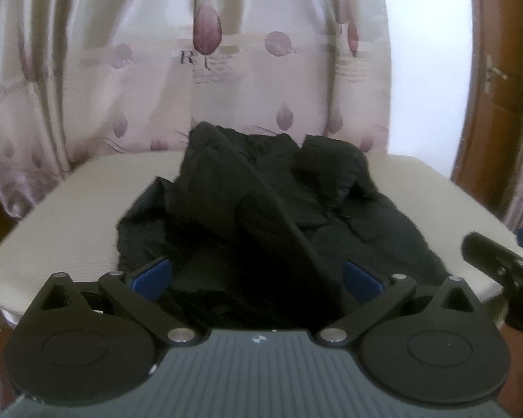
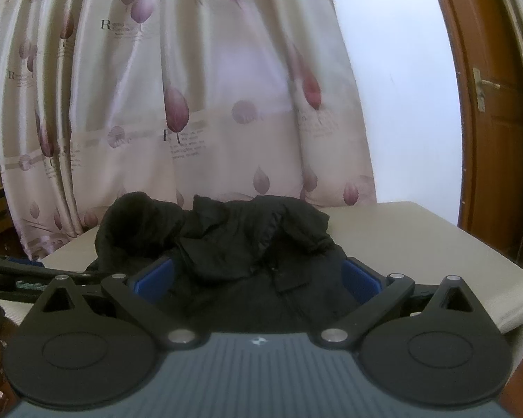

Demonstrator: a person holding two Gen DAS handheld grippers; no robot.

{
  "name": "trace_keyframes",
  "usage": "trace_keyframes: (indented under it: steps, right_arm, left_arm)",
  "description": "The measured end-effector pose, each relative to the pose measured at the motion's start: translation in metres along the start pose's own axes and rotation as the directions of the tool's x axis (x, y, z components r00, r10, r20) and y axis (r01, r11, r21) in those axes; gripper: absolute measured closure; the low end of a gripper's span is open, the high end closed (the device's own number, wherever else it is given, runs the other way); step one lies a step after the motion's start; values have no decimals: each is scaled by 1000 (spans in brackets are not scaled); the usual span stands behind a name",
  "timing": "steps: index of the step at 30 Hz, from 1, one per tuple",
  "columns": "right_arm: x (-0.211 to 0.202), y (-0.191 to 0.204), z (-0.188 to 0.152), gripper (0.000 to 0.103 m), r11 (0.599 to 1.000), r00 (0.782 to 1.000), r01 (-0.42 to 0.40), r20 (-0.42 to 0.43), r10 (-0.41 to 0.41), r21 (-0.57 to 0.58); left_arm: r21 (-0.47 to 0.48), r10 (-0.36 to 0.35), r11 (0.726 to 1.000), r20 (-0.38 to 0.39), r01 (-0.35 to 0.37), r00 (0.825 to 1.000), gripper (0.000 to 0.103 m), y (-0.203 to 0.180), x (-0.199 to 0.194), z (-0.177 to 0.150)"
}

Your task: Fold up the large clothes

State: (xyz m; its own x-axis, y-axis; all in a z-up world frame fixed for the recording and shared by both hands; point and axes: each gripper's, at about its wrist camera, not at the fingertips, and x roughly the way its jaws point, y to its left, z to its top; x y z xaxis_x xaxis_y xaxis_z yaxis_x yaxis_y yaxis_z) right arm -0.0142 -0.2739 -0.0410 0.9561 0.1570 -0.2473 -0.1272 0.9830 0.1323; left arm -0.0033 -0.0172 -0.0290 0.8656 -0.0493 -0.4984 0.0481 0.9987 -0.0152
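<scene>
Closest to you in the left wrist view, your left gripper (image 1: 258, 280) has its blue pads (image 1: 153, 277) spread wide apart, with the near edge of the black garment (image 1: 261, 209) lying between them; nothing is pinched. Your right gripper (image 2: 258, 280) stands the same way, pads (image 2: 361, 284) well apart over the garment's (image 2: 226, 244) near hem, gripping nothing. The garment sits crumpled in a heap on the beige table (image 1: 69, 216), bunched highest toward the table's far edge. One long fold rises from the near side of the table toward the top of the heap; it may be a sleeve, though the dark cloth is too blurred to be sure. Behind the table hangs a pale curtain (image 2: 209, 87) printed with leaves. Right of the table stands a brown wooden door (image 2: 488, 122).
</scene>
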Motion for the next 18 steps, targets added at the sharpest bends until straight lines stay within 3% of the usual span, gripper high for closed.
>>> trace_keyframes:
  steps: [6,12,14,15,16,17,18]
  right_arm:
    - [3,-2,-2,0,1000,1000,13,-3,-13,22]
    - [6,-6,-6,0,1000,1000,16,-19,-16,24]
    - [7,-9,-7,0,999,1000,23,-21,-22,31]
    - [8,-11,-8,0,999,999,27,-24,-26,35]
    - [9,-13,-8,0,999,999,31,-29,-30,40]
    - [11,-15,-8,0,998,999,36,-34,-34,44]
    - [12,-16,-9,0,998,998,40,-39,-38,49]
  left_arm:
    - [-70,-105,992,-63,100,993,0,9,8,-13]
    - [-62,-125,991,-91,120,988,3,1,27,-14]
    - [-39,-123,992,-101,119,987,14,-4,35,-13]
    - [-24,-126,992,-107,125,986,32,-6,38,-13]
    - [2,-126,992,-114,127,986,63,-8,43,-12]
    - [30,-118,992,-139,123,983,82,-10,49,-11]
    - [36,-107,993,-163,114,981,92,-7,54,-8]
